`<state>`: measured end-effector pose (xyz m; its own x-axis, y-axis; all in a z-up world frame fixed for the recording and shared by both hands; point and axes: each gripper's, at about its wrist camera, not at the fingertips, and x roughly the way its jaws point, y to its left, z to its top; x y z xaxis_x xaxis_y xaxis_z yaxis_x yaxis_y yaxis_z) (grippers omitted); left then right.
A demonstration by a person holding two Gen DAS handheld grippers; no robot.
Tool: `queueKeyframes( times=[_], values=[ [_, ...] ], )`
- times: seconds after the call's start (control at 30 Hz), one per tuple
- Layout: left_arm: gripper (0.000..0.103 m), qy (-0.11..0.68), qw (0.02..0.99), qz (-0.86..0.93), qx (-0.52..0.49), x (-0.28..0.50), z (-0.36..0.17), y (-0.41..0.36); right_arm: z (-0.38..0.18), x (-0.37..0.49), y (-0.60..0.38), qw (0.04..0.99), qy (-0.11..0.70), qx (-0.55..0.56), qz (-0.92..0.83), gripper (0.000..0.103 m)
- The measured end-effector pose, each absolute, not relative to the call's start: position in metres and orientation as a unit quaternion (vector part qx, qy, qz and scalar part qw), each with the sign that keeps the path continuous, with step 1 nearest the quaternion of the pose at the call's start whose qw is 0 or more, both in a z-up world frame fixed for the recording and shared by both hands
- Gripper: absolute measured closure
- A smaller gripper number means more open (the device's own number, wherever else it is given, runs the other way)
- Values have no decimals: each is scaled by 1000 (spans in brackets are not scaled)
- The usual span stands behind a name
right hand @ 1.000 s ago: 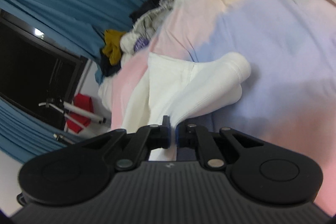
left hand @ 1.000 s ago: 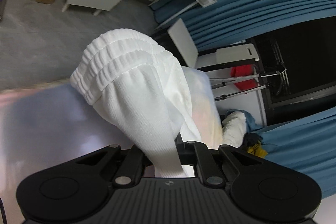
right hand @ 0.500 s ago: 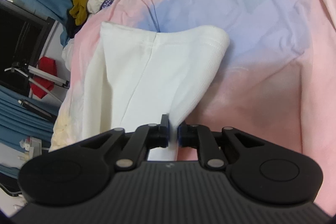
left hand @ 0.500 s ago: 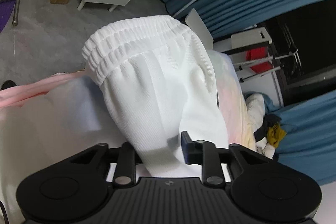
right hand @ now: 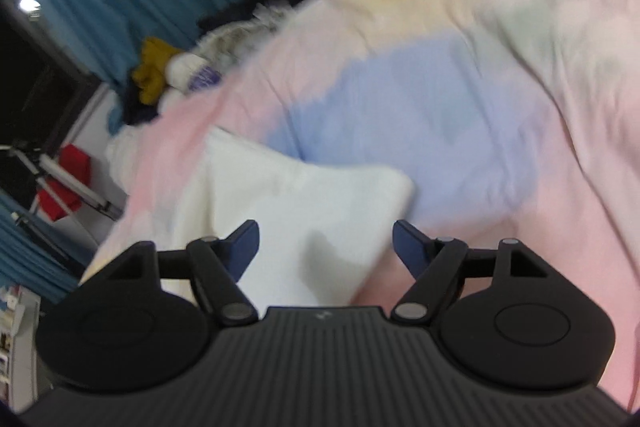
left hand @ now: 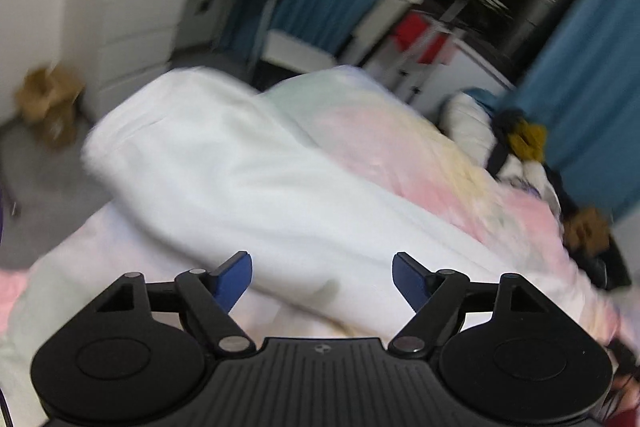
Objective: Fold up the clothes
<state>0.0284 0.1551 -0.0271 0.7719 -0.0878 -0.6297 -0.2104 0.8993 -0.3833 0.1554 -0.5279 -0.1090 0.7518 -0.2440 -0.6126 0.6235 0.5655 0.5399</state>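
A white garment (left hand: 248, 183) lies folded over on the pastel pink, blue and yellow bedspread (left hand: 400, 135). My left gripper (left hand: 322, 277) hovers open just above its near edge, with nothing between the blue pads. In the right wrist view the same white garment (right hand: 304, 211) lies flat on the bedspread (right hand: 460, 115), one rounded corner pointing right. My right gripper (right hand: 325, 243) is open over the cloth and holds nothing. Both views are motion-blurred.
A heap of other clothes (left hand: 516, 143) with a mustard piece sits at the bed's far end, by blue curtains (left hand: 580, 75). White drawers (left hand: 132, 23) and a cardboard box (left hand: 50, 107) stand on the grey floor at left. A red item on a metal stand (right hand: 68, 175) is beyond the bed.
Both grippers were shut on the white garment and have opened, leaving it lying on the bedspread. Both cameras have swung and pulled back slightly.
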Motion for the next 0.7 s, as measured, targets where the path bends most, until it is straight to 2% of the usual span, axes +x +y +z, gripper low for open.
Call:
queueKeyframes(
  times=[0.17,0.4,0.63,0.7],
  values=[
    [23,322,934,-44,-150,55,-34,63,-91,160,-509,884,232,337,-226,27],
    [24,363,918,-156,-20,91,-87,-73,-90,181,-483,907,241,316,-138,27],
    [24,324,918,-217,80,113,-133,-136,-105,205,-484,899,260,340,-98,28],
    [26,312,918,-222,107,119,-146,-145,-112,215,-490,892,267,353,-93,32]
  ],
)
